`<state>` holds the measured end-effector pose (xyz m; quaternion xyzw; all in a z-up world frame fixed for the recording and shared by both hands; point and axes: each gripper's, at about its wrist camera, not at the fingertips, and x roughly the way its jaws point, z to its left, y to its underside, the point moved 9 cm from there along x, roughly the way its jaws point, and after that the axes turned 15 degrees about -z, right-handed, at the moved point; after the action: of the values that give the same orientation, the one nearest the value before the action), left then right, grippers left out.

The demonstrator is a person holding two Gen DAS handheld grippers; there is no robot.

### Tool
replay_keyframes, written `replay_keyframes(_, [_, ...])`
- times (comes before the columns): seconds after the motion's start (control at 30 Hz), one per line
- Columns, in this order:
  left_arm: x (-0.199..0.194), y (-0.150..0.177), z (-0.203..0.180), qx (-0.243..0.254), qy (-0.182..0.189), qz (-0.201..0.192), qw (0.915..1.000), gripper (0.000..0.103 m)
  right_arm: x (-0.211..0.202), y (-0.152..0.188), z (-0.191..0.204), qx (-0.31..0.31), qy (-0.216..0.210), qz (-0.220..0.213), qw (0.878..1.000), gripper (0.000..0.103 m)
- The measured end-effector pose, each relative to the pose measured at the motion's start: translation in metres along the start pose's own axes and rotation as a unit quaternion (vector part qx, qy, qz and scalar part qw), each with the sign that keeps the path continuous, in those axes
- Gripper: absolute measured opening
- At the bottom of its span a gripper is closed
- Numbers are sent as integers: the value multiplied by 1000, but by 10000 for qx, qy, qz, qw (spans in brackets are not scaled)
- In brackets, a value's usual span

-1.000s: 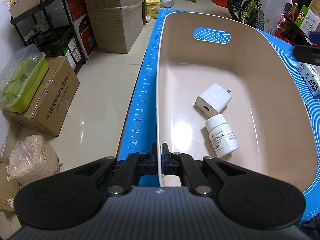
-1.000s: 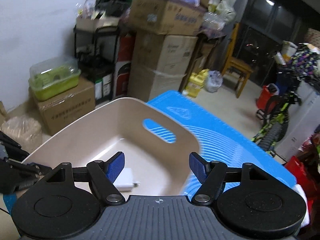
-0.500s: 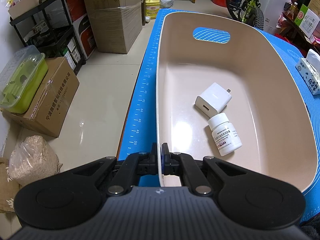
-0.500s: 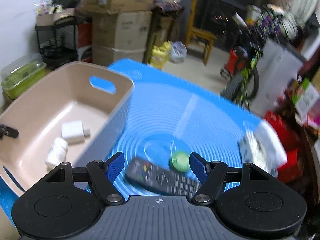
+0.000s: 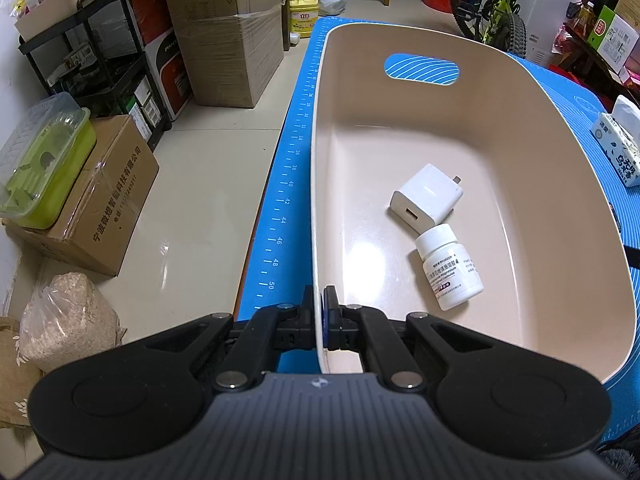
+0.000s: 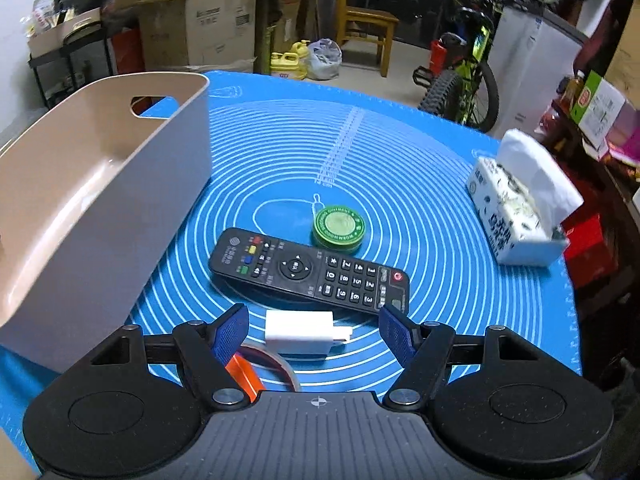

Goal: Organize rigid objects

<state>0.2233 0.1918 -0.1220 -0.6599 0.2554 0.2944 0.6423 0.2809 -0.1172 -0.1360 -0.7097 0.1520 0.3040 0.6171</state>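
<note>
My left gripper is shut on the near rim of the beige bin. Inside the bin lie a white charger and a white pill bottle, touching each other. My right gripper is open and empty, above the blue mat. A second white charger lies between its fingers. A black remote lies just beyond, with a green round tin behind it. A tape roll with an orange piece lies under the left finger. The bin stands to the left.
A tissue pack lies at the mat's right side, and also shows in the left wrist view. The table's left edge drops to the floor with cardboard boxes. A bicycle and a chair stand beyond the table.
My right gripper swung from above the bin to the right and down over the mat, now low over the second charger. The pill bottle rolled slightly. My left gripper kept its hold on the rim.
</note>
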Motion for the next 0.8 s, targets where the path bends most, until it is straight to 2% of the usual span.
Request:
replay_keyframes(0.23, [0,1,0,18,-2,9,10000,5,24,14,-1,204,-38,113,9997,73])
replay_keyframes(0.43, [0,1,0,18,-3,13,10000,5,35,17,2,79,-54,107,9999,66])
replay_keyframes(0.53, [0,1,0,14,-4,16,10000,5,35,16,6,-50,-63,121,9999,62])
replay_keyframes(0.57, [0,1,0,17,-6,15,10000,5,35,15,8,-97,-116,78,9999,51])
replay_keyframes(0.6, [0,1,0,20,-6,15,10000,5,33,14,11,-135,-210,44,9997,50])
replay_keyframes(0.7, [-1,1,1,5,-6,12,10000,5,33,16,14,-307,-128,71,9994,50])
replay_keyframes(0.8, [-1,1,1,3,-2,13,10000,5,32,16,12,-208,-98,67,9997,50])
